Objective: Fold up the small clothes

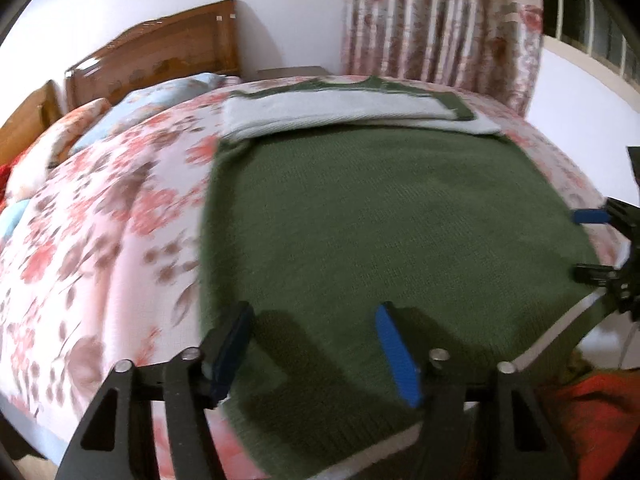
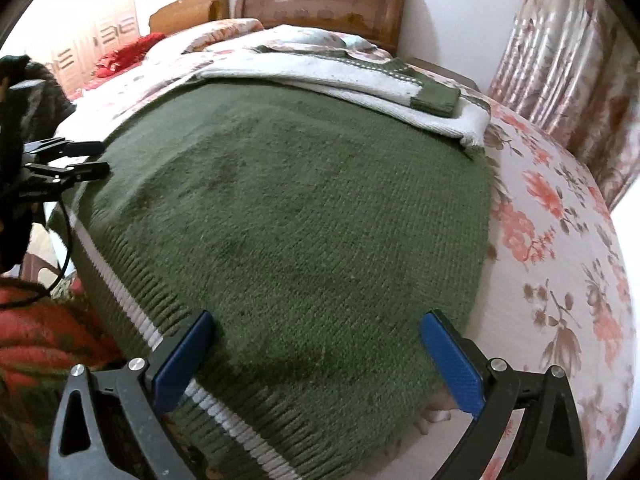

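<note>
A green knitted sweater (image 1: 380, 216) lies flat on the bed, its white sleeves (image 1: 352, 114) folded across the far end. It also shows in the right wrist view (image 2: 288, 208), with a white-striped ribbed hem (image 2: 216, 404) at the bed's near edge. My left gripper (image 1: 314, 320) is open, empty, just above the sweater's near left part. My right gripper (image 2: 318, 334) is open, empty, over the hem's right corner. The right gripper shows at the right edge of the left wrist view (image 1: 592, 242), the left gripper at the left edge of the right wrist view (image 2: 100, 158).
A floral bedspread (image 1: 100, 240) covers the bed. Pillows (image 1: 80, 128) and a wooden headboard (image 1: 160, 48) are at the far left. A floral curtain (image 1: 440, 20) hangs behind. A red-orange cloth (image 2: 40, 340) lies below the bed's edge.
</note>
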### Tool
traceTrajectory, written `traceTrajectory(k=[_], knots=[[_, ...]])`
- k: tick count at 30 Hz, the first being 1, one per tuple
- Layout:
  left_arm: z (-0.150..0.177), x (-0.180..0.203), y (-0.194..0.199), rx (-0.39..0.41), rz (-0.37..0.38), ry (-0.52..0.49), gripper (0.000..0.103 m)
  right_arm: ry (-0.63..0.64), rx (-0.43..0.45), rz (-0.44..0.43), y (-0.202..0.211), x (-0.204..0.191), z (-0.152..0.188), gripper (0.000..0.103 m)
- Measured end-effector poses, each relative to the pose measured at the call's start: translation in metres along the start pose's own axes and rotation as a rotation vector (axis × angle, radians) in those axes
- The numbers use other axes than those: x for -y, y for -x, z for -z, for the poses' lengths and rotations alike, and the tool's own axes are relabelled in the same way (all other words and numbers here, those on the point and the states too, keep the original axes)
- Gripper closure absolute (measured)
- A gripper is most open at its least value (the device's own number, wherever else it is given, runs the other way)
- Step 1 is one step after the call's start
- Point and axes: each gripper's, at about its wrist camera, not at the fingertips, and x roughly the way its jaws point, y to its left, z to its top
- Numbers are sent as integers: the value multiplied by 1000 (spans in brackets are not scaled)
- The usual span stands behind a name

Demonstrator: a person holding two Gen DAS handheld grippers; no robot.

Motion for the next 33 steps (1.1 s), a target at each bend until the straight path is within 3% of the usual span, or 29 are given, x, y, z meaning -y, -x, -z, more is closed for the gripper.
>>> traceTrajectory(k=[4,7,10,13,20,23,28,33], knots=[[-32,23,-14,-23,60,10,41,-13,54,0,-4,-14,-27,0],[-44,40,-38,-72,31,2,41,8,52,-2,-19,-31,-45,0],[-37,49,-39,-43,-30,-55,37,26,23,11,-32,-38,-47,0],[-28,35,-33,-40,-18,-16,29,-1,18,-14,-26,-20,-34,0],[-12,22,-22,-9,-39,-2,28,-79,10,20,-11,13,-10,0],[-13,22,-23,-10,-42,-1,27,-94,10,62,-9,5,-19,0],[-10,21,-21,-1,-44,0,26,-35,94,40,-4,-24,-42,0],[-10,21,-21,-2,-43,-4,25,-31,39,26,-27,-32,-40,0]])
